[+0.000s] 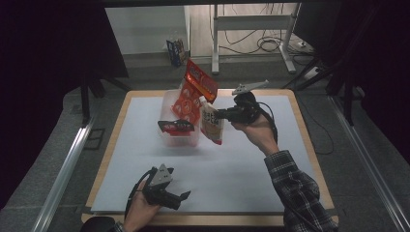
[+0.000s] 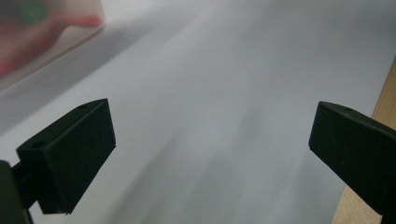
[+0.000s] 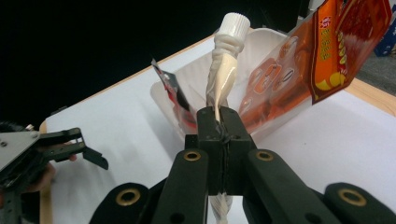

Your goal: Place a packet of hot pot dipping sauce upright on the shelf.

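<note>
Right claw (image 3: 219,122) clamped on cream spout pouch (image 3: 223,74) by clear bin (image 1: 170,104); left claw (image 2: 212,154) wide open, empty.

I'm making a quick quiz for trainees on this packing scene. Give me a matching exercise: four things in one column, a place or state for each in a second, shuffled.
Things:
1. left gripper
2. right gripper
3. orange snack bag
4. clear plastic bin

States:
A. sticks up out of the bin
B. jaws wide apart, nothing between them, near the table's front edge
C. stands on the white mat, holding packets
D. jaws clamped on a cream spouted pouch

Pairs: 1-B, 2-D, 3-A, 4-C
</note>
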Tool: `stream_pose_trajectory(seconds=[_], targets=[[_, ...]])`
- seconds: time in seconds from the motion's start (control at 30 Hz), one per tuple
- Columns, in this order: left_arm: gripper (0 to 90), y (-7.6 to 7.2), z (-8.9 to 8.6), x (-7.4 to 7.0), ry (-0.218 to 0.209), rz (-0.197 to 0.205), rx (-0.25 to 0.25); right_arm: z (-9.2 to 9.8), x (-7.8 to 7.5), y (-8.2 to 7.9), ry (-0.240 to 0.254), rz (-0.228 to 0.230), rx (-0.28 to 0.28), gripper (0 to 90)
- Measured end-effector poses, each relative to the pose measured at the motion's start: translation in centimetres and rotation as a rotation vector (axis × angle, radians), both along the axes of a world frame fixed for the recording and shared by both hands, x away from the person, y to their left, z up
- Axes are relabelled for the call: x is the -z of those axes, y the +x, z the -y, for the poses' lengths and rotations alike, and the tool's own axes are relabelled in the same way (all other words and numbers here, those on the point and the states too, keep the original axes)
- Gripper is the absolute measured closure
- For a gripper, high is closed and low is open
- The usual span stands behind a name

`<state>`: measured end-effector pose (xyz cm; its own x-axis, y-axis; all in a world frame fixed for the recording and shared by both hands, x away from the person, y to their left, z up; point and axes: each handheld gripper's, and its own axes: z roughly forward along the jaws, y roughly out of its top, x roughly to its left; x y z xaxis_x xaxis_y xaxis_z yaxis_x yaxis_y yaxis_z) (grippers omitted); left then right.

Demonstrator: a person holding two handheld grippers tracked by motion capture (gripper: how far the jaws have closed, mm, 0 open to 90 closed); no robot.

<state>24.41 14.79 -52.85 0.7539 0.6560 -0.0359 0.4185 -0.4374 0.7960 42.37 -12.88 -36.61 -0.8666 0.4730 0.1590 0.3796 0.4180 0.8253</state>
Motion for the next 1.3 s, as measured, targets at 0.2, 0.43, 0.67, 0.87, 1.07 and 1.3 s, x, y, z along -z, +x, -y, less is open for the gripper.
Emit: stream_pose_trajectory(seconds=[0.2, 0.43, 0.67, 0.87, 1.07, 1.3], targets=[[0.3, 0.0, 0.0, 0.1, 0.009, -0.003, 0.003, -0.9, 0.1, 1.1, -0.017, -0.004, -0.015, 87.9], [0.3, 0.0, 0.1, 0.2, 0.027, -0.003, 0.011, -2.2, 0.3, 2.3, -0.025, -0.013, -0.047, 87.8], [0.4, 0.1, 0.2, 0.2, 0.037, -0.009, 0.014, -3.8, 0.5, 3.4, -0.051, -0.017, -0.073, 87.8], [0.4, 0.1, 0.2, 0.3, 0.045, -0.012, 0.019, -4.9, 0.7, 3.9, -0.045, -0.029, -0.089, 87.8], [0.4, 0.1, 0.3, 0.3, 0.048, -0.013, 0.020, -6.8, 1.0, 4.3, -0.047, -0.036, -0.108, 87.8], [0.4, 0.1, 0.3, 0.3, 0.052, -0.015, 0.024, -8.4, 1.4, 4.7, -0.036, -0.043, -0.120, 87.9]])
